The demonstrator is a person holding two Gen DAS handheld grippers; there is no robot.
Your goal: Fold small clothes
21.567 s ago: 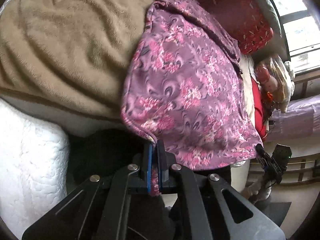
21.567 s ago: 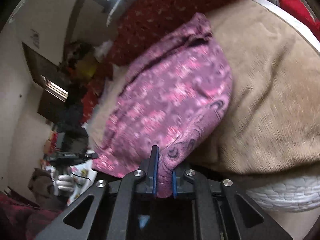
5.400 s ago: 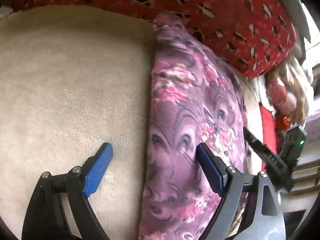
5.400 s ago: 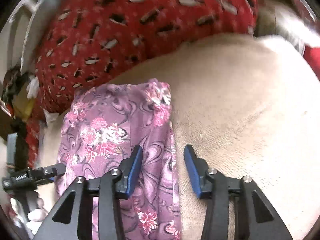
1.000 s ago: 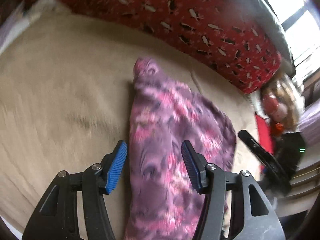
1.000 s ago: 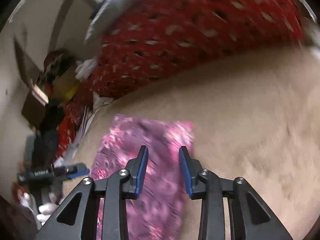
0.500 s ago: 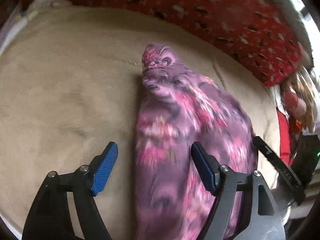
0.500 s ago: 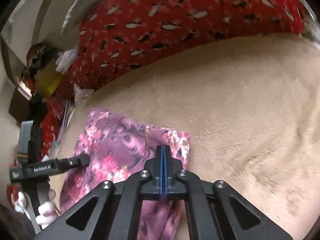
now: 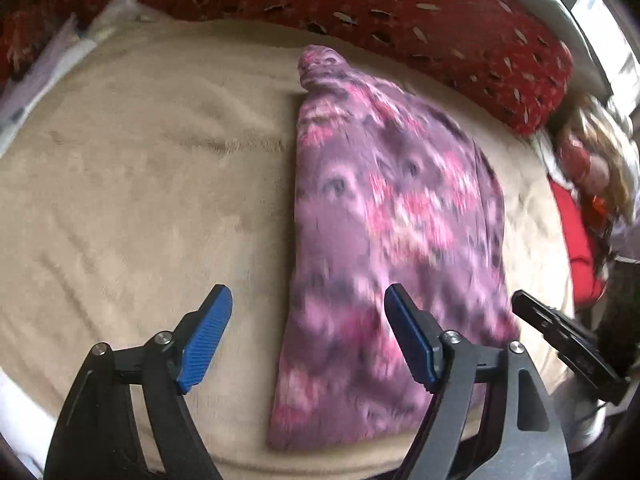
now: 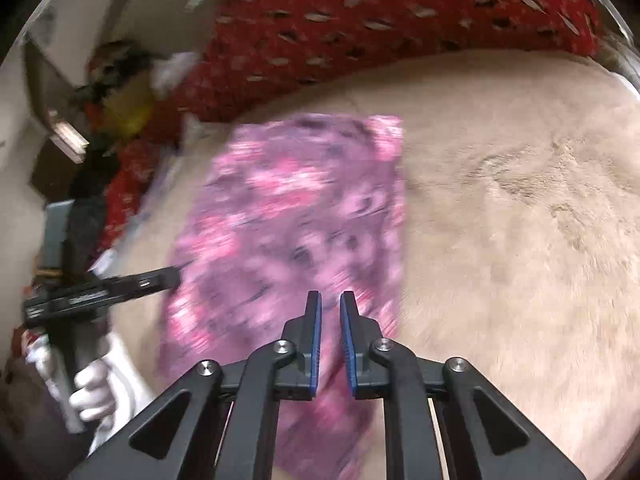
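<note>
Left wrist view, nearest first: the left gripper (image 9: 308,336) has its black arms and blue ribbed pads (image 9: 206,340) spread wide. Nothing is between the jaws. One pad is over the beige plush blanket (image 9: 140,184); the other is over the near part of the garment.

The purple and pink floral folded garment (image 9: 384,232) lies flat on the blanket as a long strip running away from the camera. Its left edge is straight. Its far end is bunched into a small knob just short of the red patterned bolster cushion (image 9: 400,4). The print is blurred. To the right of the garment, the black tip of the right gripper (image 9: 568,352) enters the view at the blanket edge. Beyond it, at the far right, lie a red cloth and a doll-like figure (image 9: 588,164); detail cannot be made out.

Right wrist view, nearest first: the right gripper (image 10: 330,340) has its jaws nearly together, with a narrow gap showing between the blue pads (image 10: 314,344). The garment (image 10: 296,220) is seen through that gap, and no fabric is pinched. Whether the tips touch the fabric cannot be told.

At the left, a white-gloved hand (image 10: 88,388) grips the handle of the left gripper, whose black tip (image 10: 160,278) reaches the garment's left edge. The blanket (image 10: 520,220) extends to the right. The red cushion (image 10: 400,12) runs across the far side.
</note>
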